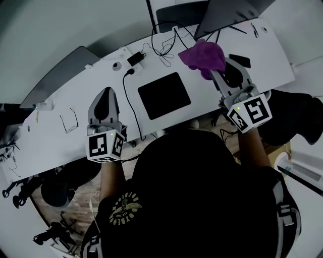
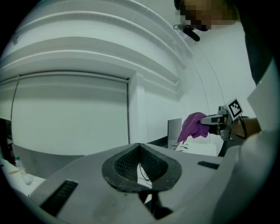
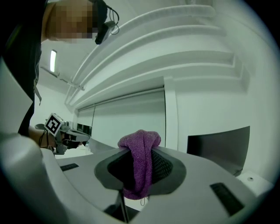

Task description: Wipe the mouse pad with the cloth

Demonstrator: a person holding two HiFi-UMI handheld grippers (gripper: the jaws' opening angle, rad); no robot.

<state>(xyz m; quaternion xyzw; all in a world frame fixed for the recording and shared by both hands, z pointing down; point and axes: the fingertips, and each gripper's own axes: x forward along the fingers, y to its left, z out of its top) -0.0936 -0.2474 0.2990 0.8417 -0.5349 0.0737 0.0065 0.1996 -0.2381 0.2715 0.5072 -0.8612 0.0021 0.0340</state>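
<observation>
A black square mouse pad (image 1: 164, 94) lies flat in the middle of the white desk (image 1: 60, 101). My right gripper (image 1: 218, 70) is raised to the right of the pad and shut on a purple cloth (image 1: 203, 57), which bunches over its tips. In the right gripper view the purple cloth (image 3: 141, 162) hangs pinched between the jaws of my right gripper (image 3: 140, 168). My left gripper (image 1: 104, 101) hovers left of the pad, shut with nothing in it. In the left gripper view my left gripper (image 2: 141, 168) points up, and the cloth (image 2: 194, 125) shows far off.
A black cable (image 1: 128, 101) runs down the desk between my left gripper and the pad. Tangled wires (image 1: 164, 48) and a plug adapter (image 1: 135, 59) lie behind the pad. Glasses (image 1: 69, 121) rest at the left, and a laptop (image 1: 227, 12) stands at the back right.
</observation>
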